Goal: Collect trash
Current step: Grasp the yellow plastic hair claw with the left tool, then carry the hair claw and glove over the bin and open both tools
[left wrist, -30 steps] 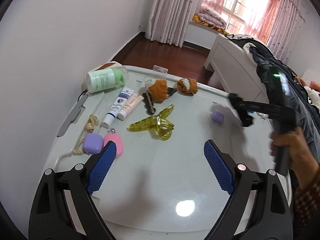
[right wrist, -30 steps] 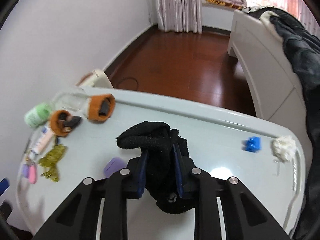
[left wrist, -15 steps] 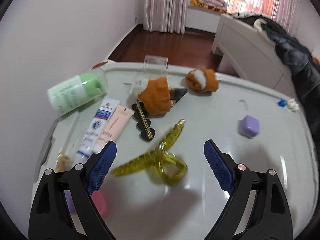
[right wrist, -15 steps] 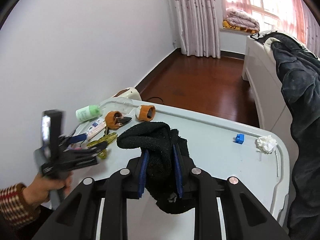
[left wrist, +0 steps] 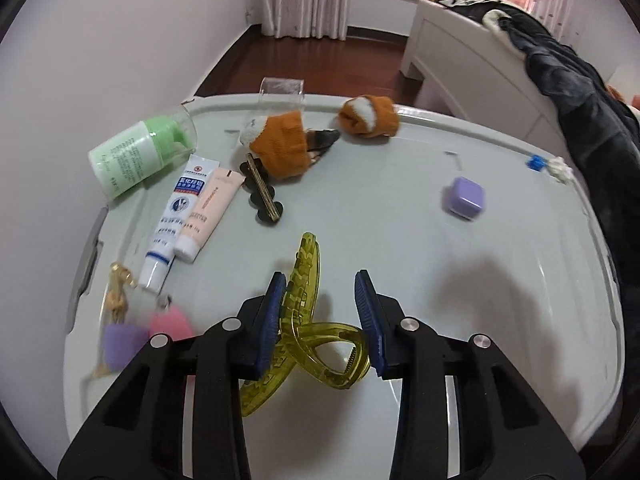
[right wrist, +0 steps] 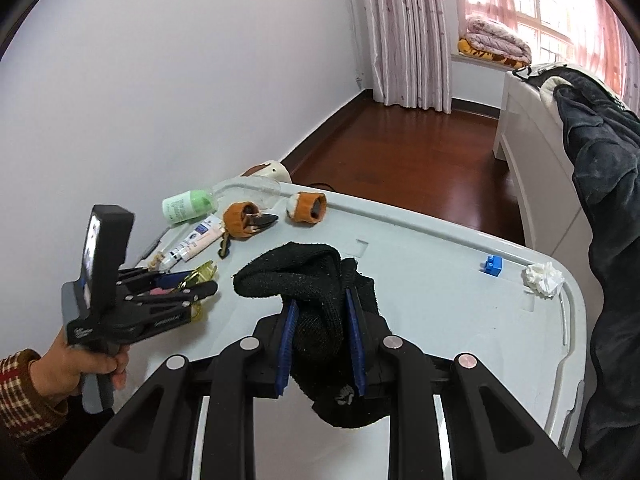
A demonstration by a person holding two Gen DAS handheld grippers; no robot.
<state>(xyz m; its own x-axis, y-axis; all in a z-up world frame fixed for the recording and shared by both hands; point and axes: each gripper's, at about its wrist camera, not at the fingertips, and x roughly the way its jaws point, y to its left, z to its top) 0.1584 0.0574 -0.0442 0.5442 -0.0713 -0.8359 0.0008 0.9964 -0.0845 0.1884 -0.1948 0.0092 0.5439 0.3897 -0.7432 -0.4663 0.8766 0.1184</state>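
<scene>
Left wrist view: white surface (left wrist: 400, 240) fills the frame, bed (left wrist: 460, 52) beyond it; left tongs (left wrist: 322, 320) have dropped from hovering with jaws wide a second ago to straddling the yellow hair claw (left wrist: 316, 340); jaws closing now, left pad (left wrist: 270, 320) against the claw's arm, right pad just touching its loop; judged a grasp nearly complete, claw not yet lifted off the surface.

Right wrist view: right tongs (right wrist: 320, 340) clenched on a black sock (right wrist: 308, 280), as one second ago; they have risen clear of the surface with the sock hanging; judged one item already collected and a second being taken, most of the clutter untouched; no bin visible in either view.

Person's left hand (right wrist: 92, 364), checked sleeve, grips the left tool handle.

Count, larger to smaller:
- green lotion bottle (left wrist: 136, 156): 1, lying on its side
- orange socks: 2; one (left wrist: 280, 148) over a dark clip, one (left wrist: 368, 116) near the far rim
- tubes: 2, side by side; blue-white (left wrist: 178, 212), peach (left wrist: 208, 212)
- clear cup (left wrist: 282, 90): 1
- black hair clip (left wrist: 262, 192): 1
- purple case (left wrist: 464, 198): 1, well apart to the right
- blurred pink and purple charms (left wrist: 144, 332) at near left edge; count uncertain
- crumpled tissue (right wrist: 542, 278): 1, far right corner
- blue toy brick (right wrist: 492, 266): 1, just beside the tissue
</scene>
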